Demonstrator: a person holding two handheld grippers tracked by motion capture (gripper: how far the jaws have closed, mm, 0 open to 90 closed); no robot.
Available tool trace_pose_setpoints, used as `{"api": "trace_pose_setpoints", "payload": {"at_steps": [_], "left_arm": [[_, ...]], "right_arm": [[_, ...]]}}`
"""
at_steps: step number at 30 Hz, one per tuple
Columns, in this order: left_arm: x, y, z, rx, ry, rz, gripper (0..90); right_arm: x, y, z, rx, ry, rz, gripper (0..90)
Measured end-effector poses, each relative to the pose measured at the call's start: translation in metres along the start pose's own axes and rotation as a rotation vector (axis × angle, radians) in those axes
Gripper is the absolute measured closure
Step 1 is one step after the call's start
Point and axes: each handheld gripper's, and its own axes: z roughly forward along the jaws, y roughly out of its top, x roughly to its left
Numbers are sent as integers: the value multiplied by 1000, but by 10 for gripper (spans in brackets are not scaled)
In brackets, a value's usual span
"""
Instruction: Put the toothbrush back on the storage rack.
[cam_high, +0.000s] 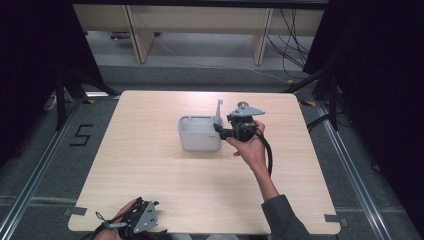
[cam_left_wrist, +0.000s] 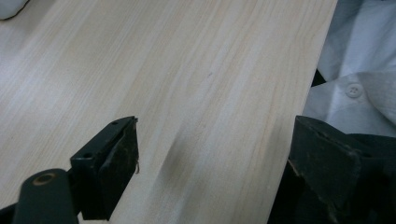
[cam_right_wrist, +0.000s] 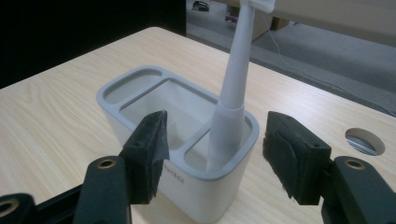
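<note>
1. Toothbrush (cam_right_wrist: 232, 88) stands almost upright in the small end compartment of the grey holder (cam_right_wrist: 140, 77), and it leans a little against the rim. The holder sits near the middle of the table (cam_high: 150, 190).
2. It looks light and stiff, made of smooth white plastic, so I judge it can slip between the pads if the grip is weak.
3. The best place to hold it is the thicker lower handle just above the rim of the holder; the thin neck higher up may bend or turn.
4. The holder itself is light too, I think, and it can tip or slide if the brush is pulled to the side.
5. The right gripper (cam_right_wrist: 212, 154) is open. Its jaws stand on both sides of the brush end of the holder and do not touch anything.
6. The left gripper (cam_left_wrist: 212, 158) is also open and rests over the bare table at the near edge, well apart from the holder.
7. The brush head is cut off at the top of the right gripper view, and in the high view it is too small to see well; probably the bristles face away. The bottom of the handle is hidden inside the compartment.
</note>
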Motion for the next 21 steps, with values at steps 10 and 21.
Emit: {"api": "trace_pose_setpoints", "payload": {"at_steps": [10,21], "left_arm": [[-1,0,0,-15,36,3,153],[-2,0,0,-22,33,1,152]], "right_arm": [[4,-6,-6,-2,13,13,397],[8,-9,-11,27,10,19,367]]}}
